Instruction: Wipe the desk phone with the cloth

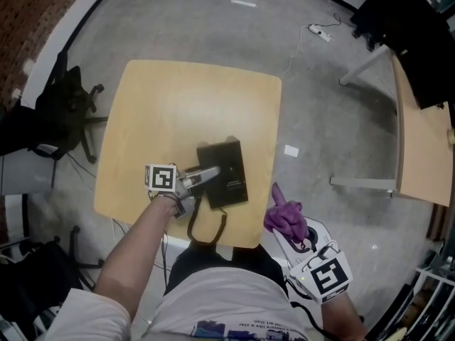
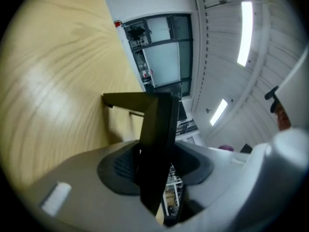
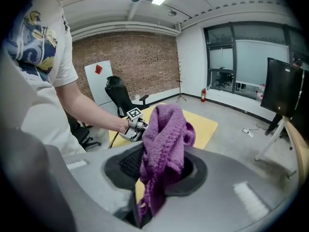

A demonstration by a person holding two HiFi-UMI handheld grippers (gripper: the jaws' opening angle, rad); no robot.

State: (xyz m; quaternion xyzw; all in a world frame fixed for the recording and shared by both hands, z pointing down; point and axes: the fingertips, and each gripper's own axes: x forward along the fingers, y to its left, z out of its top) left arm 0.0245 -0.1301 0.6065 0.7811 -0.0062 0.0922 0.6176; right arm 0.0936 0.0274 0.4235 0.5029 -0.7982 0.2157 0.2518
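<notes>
As left claw pinches it, desk phone sits edge-on.

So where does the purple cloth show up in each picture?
Head view: purple cloth lower right, just off the yellow table's near corner.
Left gripper view: perhaps a tiny purple speck at right; unsure.
Right gripper view: centre, between the right gripper's jaws.
Shared landmark: the yellow table.

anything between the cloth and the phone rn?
Nothing but a bare strip of tabletop between desk phone and cloth, in the head view.
</notes>
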